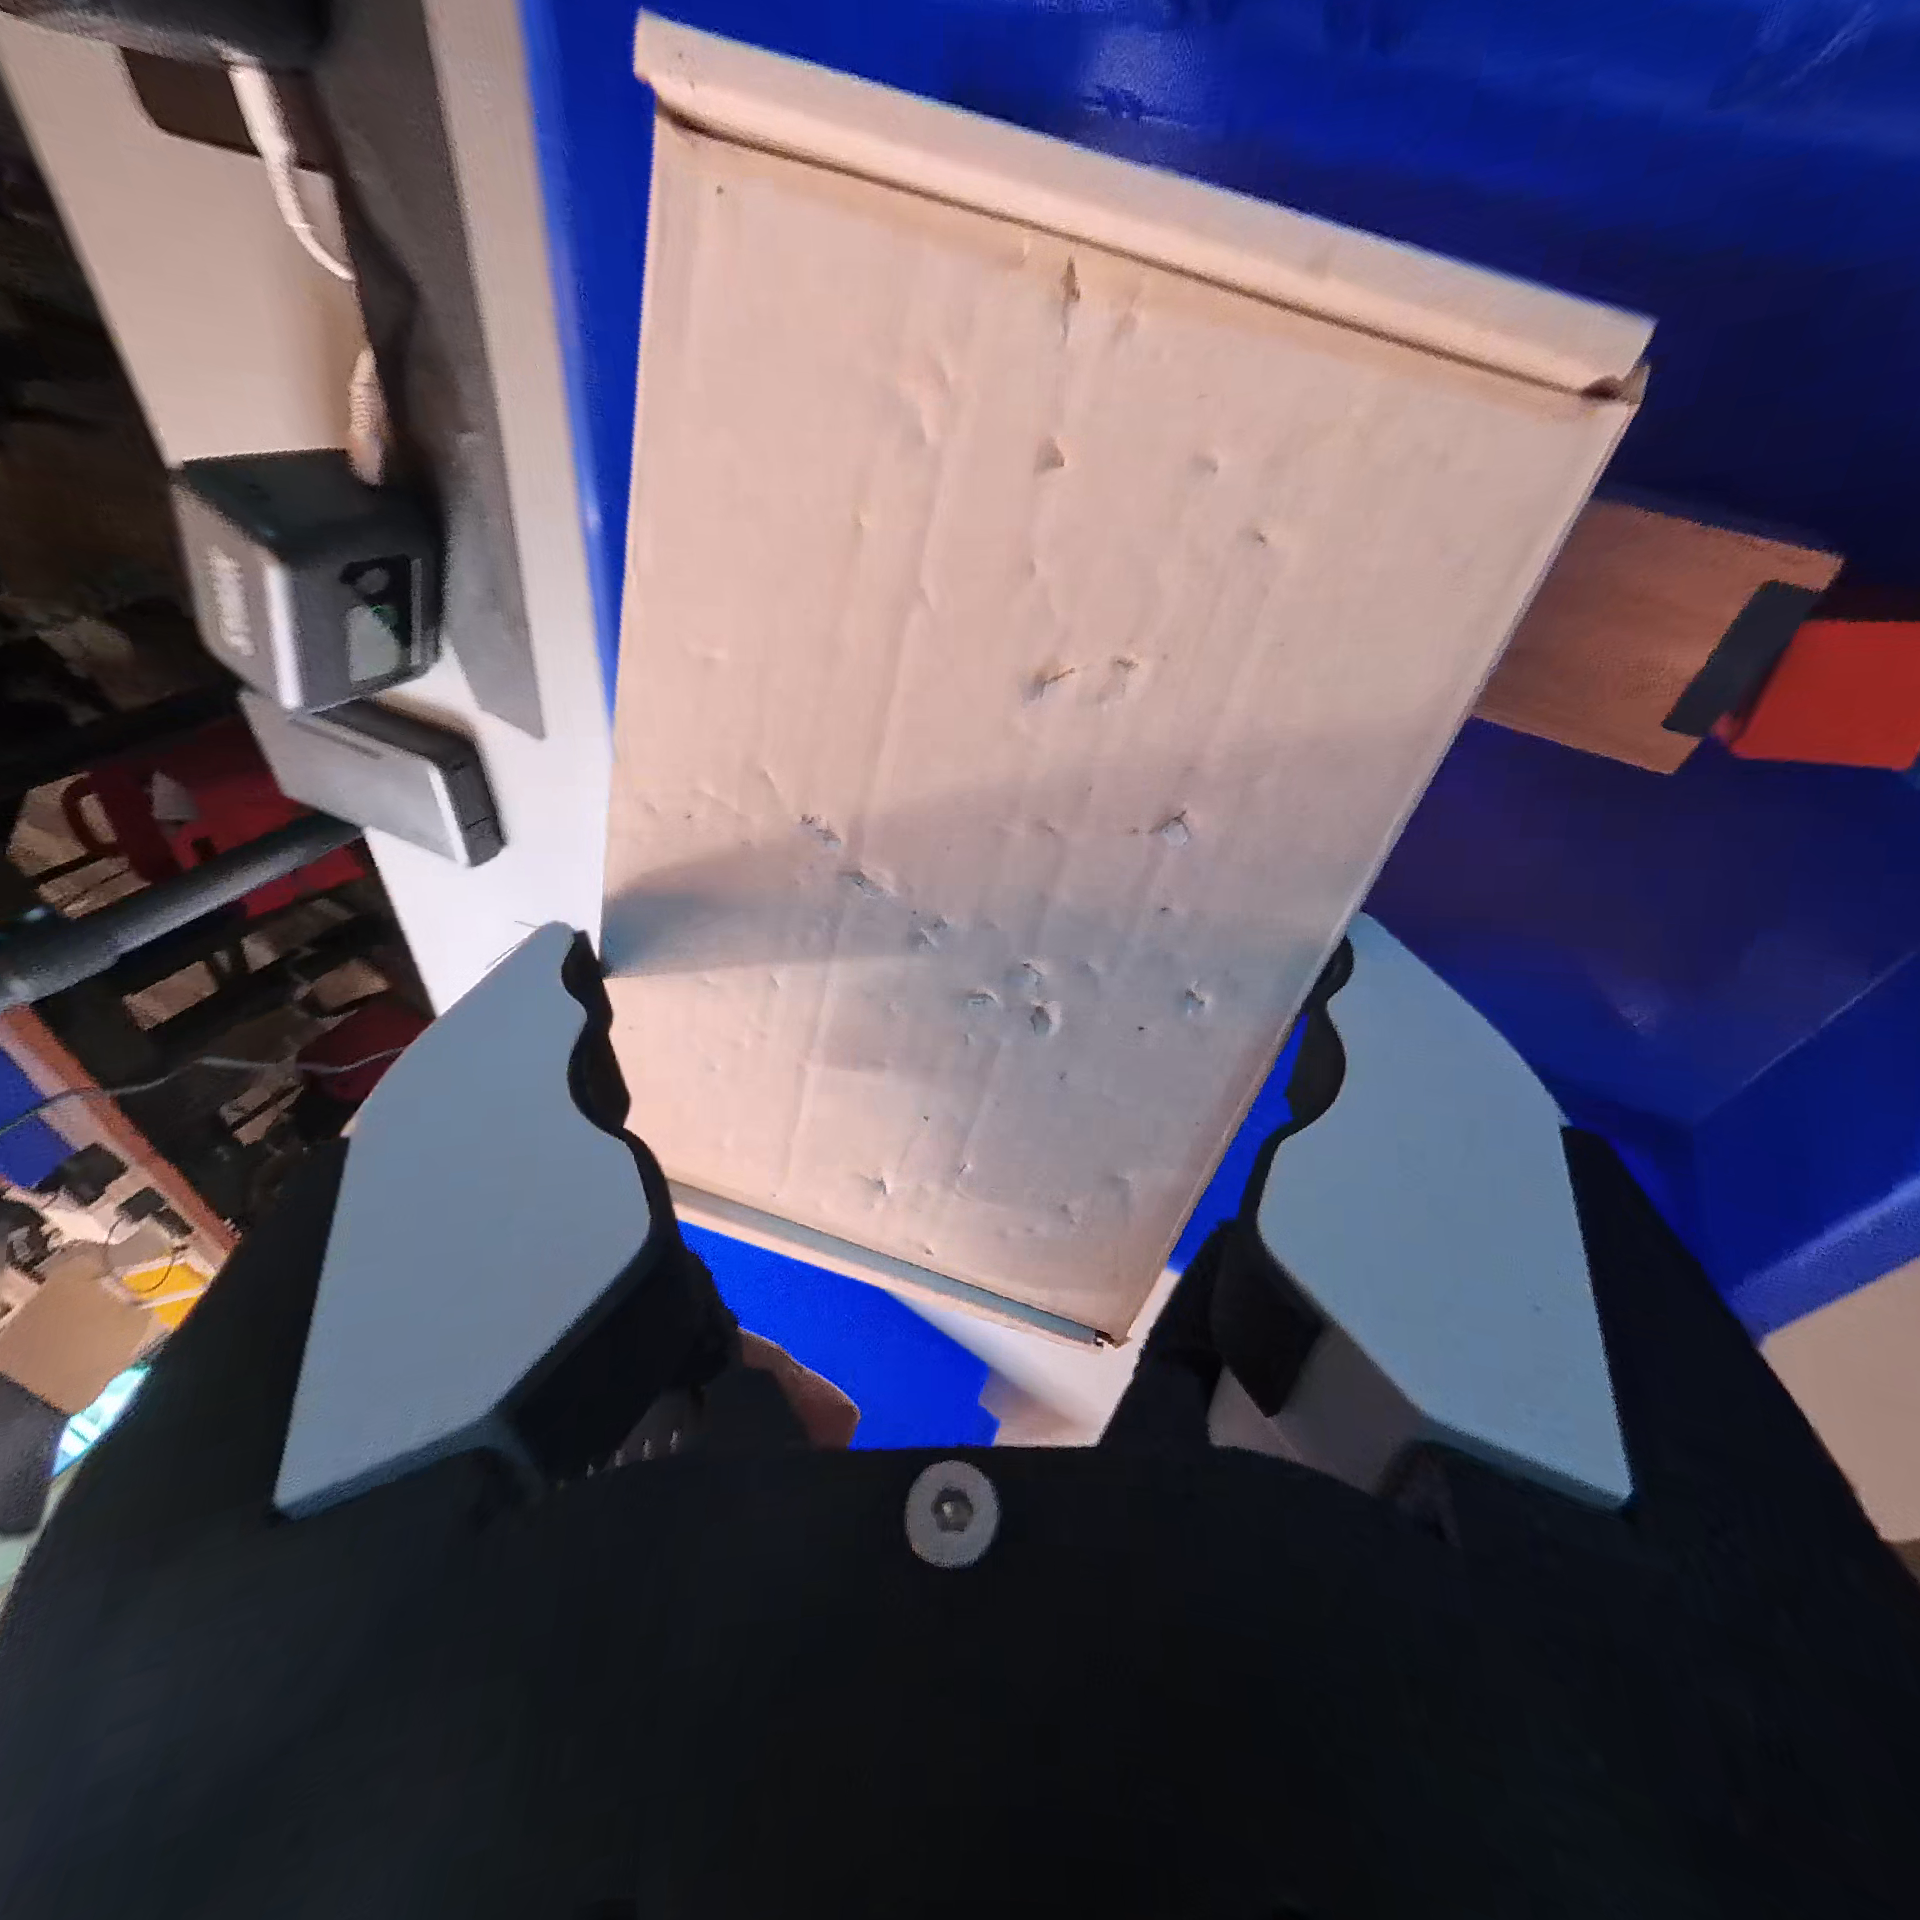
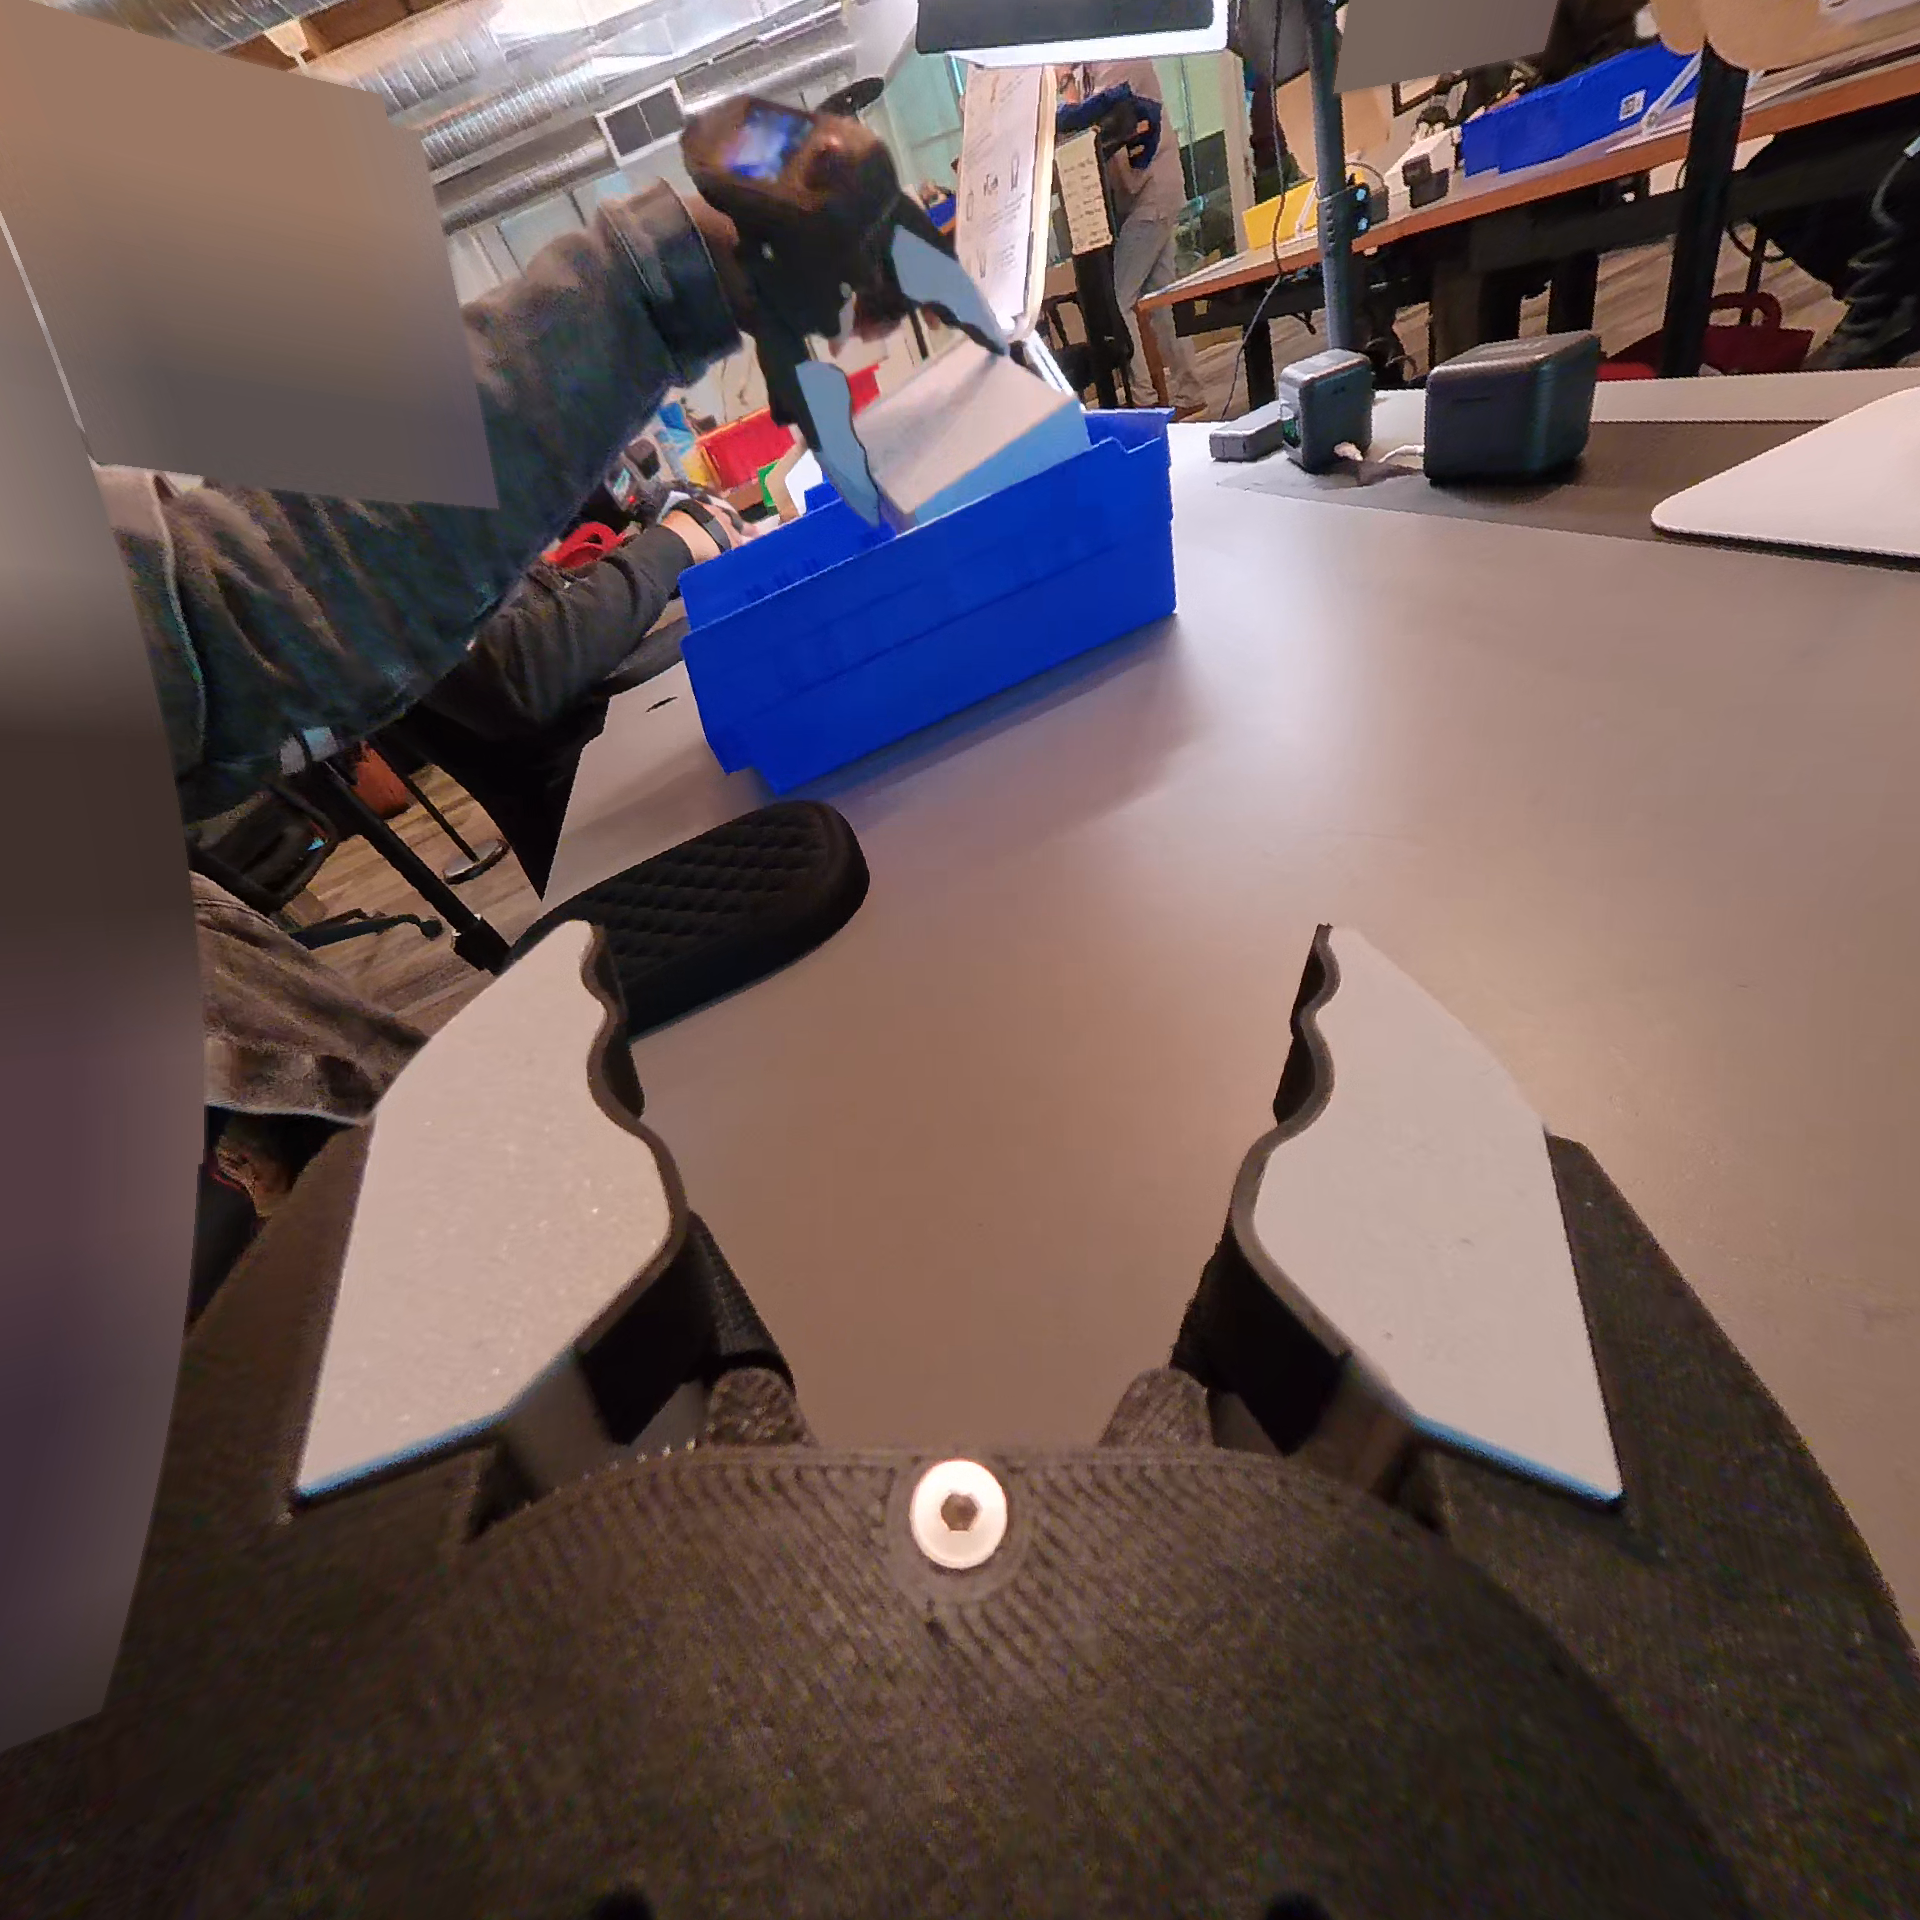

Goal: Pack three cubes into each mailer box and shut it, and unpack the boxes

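Left gripper is clamped across a flat cardboard mailer box, dented and matte, tilted over the blue plastic bin at 12 o'clock. Slip or a snag on the bin rim is judged likely, given smooth fingers on thin board. Right gripper is spread, empty, above the grey table.

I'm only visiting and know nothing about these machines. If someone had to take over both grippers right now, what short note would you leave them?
Left gripper: clamped across a closed cardboard mailer box, held tilted over the blue bin.
Right gripper: open and empty, low over the grey table, away from the bin.
In the bin: a second cardboard piece and something red beside the box; whether it is a cube is unclear.
Done: this box looks shut; its contents are hidden.
Left: I cannot tell if it is going in or coming out, so check before going on.
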Available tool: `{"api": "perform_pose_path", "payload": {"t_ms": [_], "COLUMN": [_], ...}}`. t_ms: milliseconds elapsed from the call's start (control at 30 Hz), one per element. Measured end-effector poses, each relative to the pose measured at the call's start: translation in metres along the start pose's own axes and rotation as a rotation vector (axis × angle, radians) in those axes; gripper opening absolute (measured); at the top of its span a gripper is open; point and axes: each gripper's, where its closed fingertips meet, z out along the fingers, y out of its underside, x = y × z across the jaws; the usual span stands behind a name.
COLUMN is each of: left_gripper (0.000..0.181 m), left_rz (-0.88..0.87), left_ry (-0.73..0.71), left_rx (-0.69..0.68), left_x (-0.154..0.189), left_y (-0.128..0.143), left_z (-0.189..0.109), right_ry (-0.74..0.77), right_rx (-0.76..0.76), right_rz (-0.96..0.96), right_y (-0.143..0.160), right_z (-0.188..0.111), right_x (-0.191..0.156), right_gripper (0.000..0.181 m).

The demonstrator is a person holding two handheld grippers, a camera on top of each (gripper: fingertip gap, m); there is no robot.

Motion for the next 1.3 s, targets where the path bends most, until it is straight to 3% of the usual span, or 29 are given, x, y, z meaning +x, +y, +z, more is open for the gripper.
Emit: {"api": "perform_pose_path", "payload": {"t_ms": [133, 300, 433, 600, 633, 667, 700, 767, 833, 867, 900, 967, 1033, 1133, 1233, 1300], "left_gripper": [0.125, 0.123, 0.122, 0.118, 0.104, 0.089, 0.074, 0.044, 0.054, 0.070, 0.099, 0.118, 0.121, 0.138, 0.145, 0.145], "left_rz": [-0.027, -0.094, -0.129, -0.084, -0.058, -0.105, -0.103, -0.050, 0.028, 0.053, 0.026, -0.106, -0.167, -0.319, -0.498, -0.513], "left_ry": [-0.068, -0.164, -0.109, 0.016, 0.035, -0.086, -0.095, 0.123, 0.092, 0.017, -0.048, 0.060, 0.133, 0.000, 0.067, 0.102], "left_rx": [0.044, 0.060, 0.106, 0.241, 0.287, 0.385, 0.417, 0.375, 0.343, 0.372, 0.428, 0.499, 0.573, 0.501, 0.429, 0.326], "left_x": [-0.013, -0.027, -0.003, 0.060, 0.075, 0.067, 0.073, 0.122, 0.135, 0.124, 0.108, 0.093, 0.082, 0.036, 0.015, 0.012], "left_y": [-0.015, -0.059, -0.125, -0.237, -0.260, -0.289, -0.308, -0.335, -0.350, -0.359, -0.372, -0.389, -0.405, -0.411, -0.420, -0.417], "left_z": [-0.040, -0.083, -0.092, -0.080, -0.079, -0.080, -0.074, -0.045, -0.020, -0.013, -0.011, -0.014, -0.024, -0.014, 0.008, 0.025], "right_ry": [0.000, 0.002, 0.009, 0.047, 0.057, 0.070, 0.086, 0.140, 0.192, 0.197, 0.187, 0.180, 0.174, 0.174, 0.161, 0.181], "right_rx": [-0.003, -0.003, -0.002, 0.031, 0.041, 0.051, 0.062, 0.079, 0.100, 0.152, 0.210, 0.266, 0.261, 0.242, 0.191, 0.158], "right_rz": [0.001, -0.010, -0.026, -0.049, -0.054, -0.062, -0.072, -0.104, -0.159, -0.186, -0.206, -0.231, -0.252, -0.248, -0.247, -0.290], "right_y": [0.000, 0.000, 0.000, -0.006, -0.007, -0.009, -0.011, -0.015, -0.021, -0.028, -0.036, -0.046, -0.046, -0.042, -0.033, -0.028], "right_z": [0.000, 0.000, 0.000, -0.003, -0.004, -0.005, -0.006, -0.009, -0.017, -0.021, -0.023, -0.028, -0.031, -0.027, -0.021, -0.019], "right_x": [0.000, -0.001, -0.001, 0.003, 0.004, 0.006, 0.008, 0.015, 0.021, 0.021, 0.017, 0.013, 0.010, 0.012, 0.010, 0.010], "right_gripper": [0.121, 0.121, 0.121, 0.124, 0.125, 0.125, 0.127, 0.130, 0.126, 0.124, 0.124, 0.127, 0.127, 0.125, 0.125, 0.124]}}
